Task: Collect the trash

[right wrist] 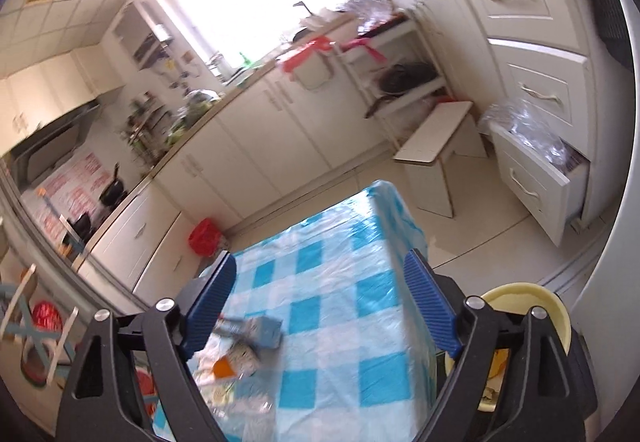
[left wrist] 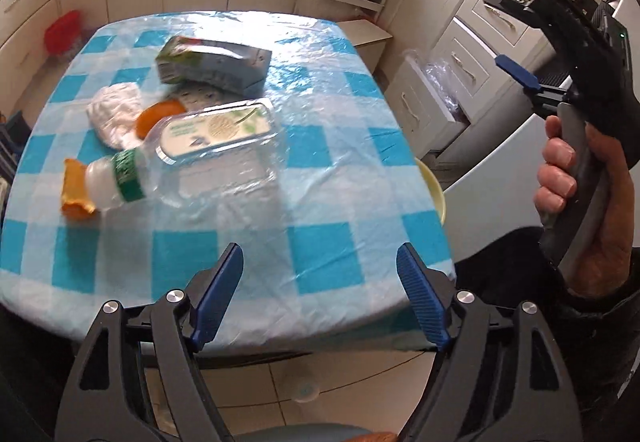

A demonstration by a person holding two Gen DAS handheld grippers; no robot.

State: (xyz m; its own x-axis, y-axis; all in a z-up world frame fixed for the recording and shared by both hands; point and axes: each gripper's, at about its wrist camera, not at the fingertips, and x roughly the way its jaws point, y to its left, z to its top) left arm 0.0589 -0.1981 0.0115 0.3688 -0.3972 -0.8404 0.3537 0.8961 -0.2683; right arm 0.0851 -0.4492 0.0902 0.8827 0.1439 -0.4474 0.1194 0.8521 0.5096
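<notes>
- The left gripper (left wrist: 320, 294) sits at the bottom of the left wrist view with its blue pads spread wide and nothing between them; they hang over the near edge of the table (left wrist: 340, 234).
- The table wears a blue-and-white checked cloth under clear plastic, and it fills the middle of that view.
- The trash lies in the left half of that frame: a clear plastic tray with a green-and-white label (left wrist: 218, 132) sits near the centre, tilted toward the lower left.
- A green and grey carton (left wrist: 212, 62) lies on its side just beyond the tray, higher in the frame.
- A crumpled white tissue (left wrist: 114, 114) lies left of the tray, with an orange piece (left wrist: 158, 116) between them.
- At the lower left lies a bottle with a green label (left wrist: 116, 178), and an orange scrap (left wrist: 76, 184) touches its left end.
- The right gripper (right wrist: 320, 302) shows at the bottom of the right wrist view, fingers likewise spread apart and empty, above the table's right part.
- In the left wrist view the same tool appears at the right edge, held up in the person's hand (left wrist: 580, 202), well apart from the trash.
- A pale yellow bin (right wrist: 528, 306) stands beside the table at the lower right of the right wrist view, with scraps inside.
- White cabinets fill the background, and one drawer (right wrist: 536, 178) stands open at the right.
</notes>
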